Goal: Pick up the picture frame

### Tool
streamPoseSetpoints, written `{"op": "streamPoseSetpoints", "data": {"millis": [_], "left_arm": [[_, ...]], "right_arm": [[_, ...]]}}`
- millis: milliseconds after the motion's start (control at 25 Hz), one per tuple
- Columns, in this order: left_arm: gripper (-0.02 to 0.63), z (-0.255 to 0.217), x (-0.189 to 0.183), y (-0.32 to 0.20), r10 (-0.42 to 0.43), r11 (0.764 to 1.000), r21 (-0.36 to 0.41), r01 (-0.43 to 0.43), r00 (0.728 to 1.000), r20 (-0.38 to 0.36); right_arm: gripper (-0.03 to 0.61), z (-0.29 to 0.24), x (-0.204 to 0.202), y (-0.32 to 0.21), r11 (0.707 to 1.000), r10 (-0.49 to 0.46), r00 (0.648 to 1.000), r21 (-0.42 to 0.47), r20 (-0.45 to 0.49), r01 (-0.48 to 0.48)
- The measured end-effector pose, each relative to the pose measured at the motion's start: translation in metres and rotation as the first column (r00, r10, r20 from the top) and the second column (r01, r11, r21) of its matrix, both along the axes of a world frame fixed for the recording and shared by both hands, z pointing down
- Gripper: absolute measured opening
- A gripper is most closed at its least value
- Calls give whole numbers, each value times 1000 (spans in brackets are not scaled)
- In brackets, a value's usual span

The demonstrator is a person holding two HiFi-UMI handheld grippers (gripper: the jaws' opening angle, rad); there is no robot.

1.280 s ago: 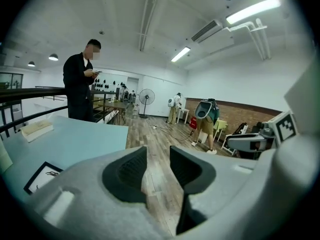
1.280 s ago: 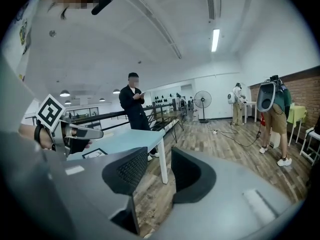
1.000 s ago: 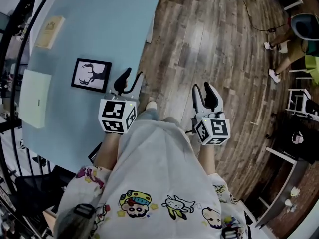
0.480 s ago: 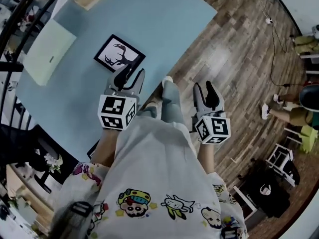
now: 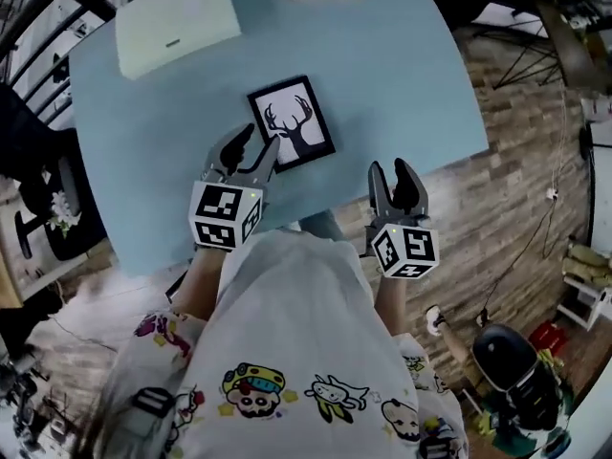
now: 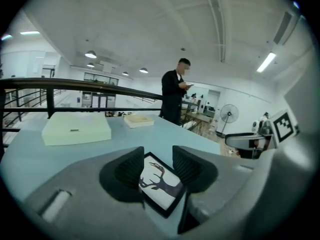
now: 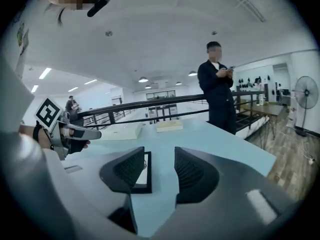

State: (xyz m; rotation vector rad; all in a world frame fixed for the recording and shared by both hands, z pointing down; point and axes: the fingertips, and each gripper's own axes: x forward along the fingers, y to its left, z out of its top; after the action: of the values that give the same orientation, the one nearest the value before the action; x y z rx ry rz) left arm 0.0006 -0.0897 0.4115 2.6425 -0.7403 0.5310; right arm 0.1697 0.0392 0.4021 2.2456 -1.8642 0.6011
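The picture frame, black-rimmed with a deer silhouette print, lies flat on the light blue table, near its front edge. It looks light and stiff but thin, and its face is probably slick and breakable. A pinch across the rim at a corner therefore seems safer than pressing on the face, once that edge is tipped up. The left gripper hangs at the frame's near corner. Its jaws have just been opening and stand wide; the frame shows through the gap, ungripped. The right gripper, jaws likewise just opening, holds nothing and sits off to the frame's right.
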Motion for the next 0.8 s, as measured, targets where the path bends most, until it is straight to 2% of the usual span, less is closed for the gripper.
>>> {"op": "streamPoseSetpoints", "data": {"millis": [160, 280, 400, 600, 800], "left_arm": [[172, -3, -5, -25, -181, 983, 5, 181, 983, -6], [172, -7, -2, -34, -258, 966, 11, 258, 966, -14], [173, -8, -4, -37, -347, 938, 13, 347, 938, -9], [172, -12, -14, -36, -459, 888, 33, 459, 888, 9], [172, -10, -28, -26, -532, 847, 29, 531, 846, 36]], "right_arm": [[189, -1, 11, -57, 981, -194, 981, -1, 0, 194], [190, -3, 18, -85, 958, -287, 958, 10, 2, 287], [190, -2, 20, -112, 922, -386, 923, 24, 10, 385], [190, 4, 16, -135, 867, -498, 866, 36, 39, 497], [190, 9, 6, -145, 818, -575, 816, 37, 68, 573]]}}
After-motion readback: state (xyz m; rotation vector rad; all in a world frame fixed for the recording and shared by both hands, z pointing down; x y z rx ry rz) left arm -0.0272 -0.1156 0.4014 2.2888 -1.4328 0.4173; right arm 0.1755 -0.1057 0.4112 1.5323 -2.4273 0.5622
